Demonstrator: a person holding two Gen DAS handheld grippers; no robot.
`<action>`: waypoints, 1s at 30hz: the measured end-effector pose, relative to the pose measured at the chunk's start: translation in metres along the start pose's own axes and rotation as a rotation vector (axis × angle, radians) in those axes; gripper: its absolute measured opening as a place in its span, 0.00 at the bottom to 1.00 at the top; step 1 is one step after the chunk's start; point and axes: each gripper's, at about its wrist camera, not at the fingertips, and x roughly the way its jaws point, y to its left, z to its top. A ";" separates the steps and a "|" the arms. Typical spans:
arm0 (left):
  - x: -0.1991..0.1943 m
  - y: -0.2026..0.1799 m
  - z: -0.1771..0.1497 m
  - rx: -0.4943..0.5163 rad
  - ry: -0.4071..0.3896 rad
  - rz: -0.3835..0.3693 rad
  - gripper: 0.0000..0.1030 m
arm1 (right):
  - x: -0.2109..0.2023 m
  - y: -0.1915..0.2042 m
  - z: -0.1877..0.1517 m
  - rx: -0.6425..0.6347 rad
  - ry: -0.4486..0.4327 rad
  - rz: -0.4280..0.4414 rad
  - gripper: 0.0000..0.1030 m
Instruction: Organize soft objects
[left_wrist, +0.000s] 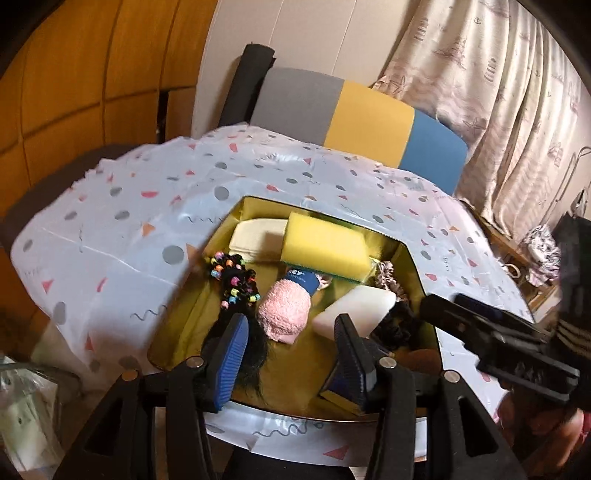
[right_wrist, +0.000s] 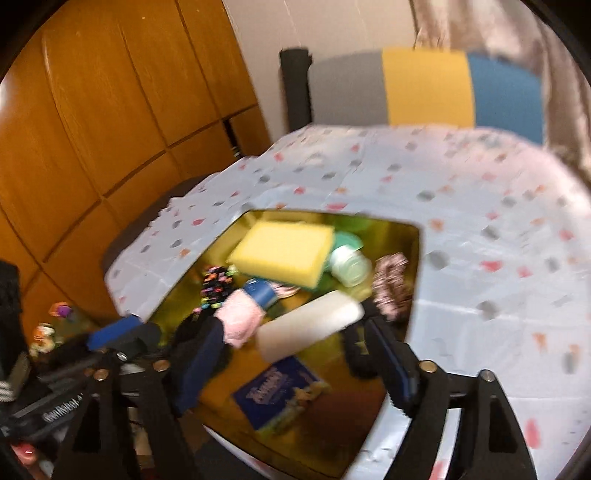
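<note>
In the gold box (left_wrist: 417, 266) the yellow sponge (left_wrist: 325, 245) lies atop the pile; squishy and light, so pinch its long sides. Left claw (left_wrist: 291, 354) half open and right claw (right_wrist: 295, 354) wide, both empty.

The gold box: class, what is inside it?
Inside the gold box: yellow sponge, cream sponge, white block, pink cloth, beaded hair tie, scrunchie. Whatever lies beneath them is covered.

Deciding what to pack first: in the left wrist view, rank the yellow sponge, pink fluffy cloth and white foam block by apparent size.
Largest: yellow sponge. Then pink fluffy cloth and white foam block, which look alike; both lie nearer the camera, so unranked.
</note>
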 end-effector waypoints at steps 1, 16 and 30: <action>-0.001 -0.002 0.001 0.004 0.006 0.035 0.52 | -0.004 0.000 -0.002 -0.005 -0.017 -0.024 0.87; -0.010 -0.021 -0.004 0.068 0.003 0.184 0.52 | -0.024 -0.002 -0.024 0.012 -0.048 -0.263 1.00; -0.010 -0.022 -0.007 0.095 0.053 0.238 0.52 | -0.035 0.014 -0.022 0.076 -0.016 -0.361 1.00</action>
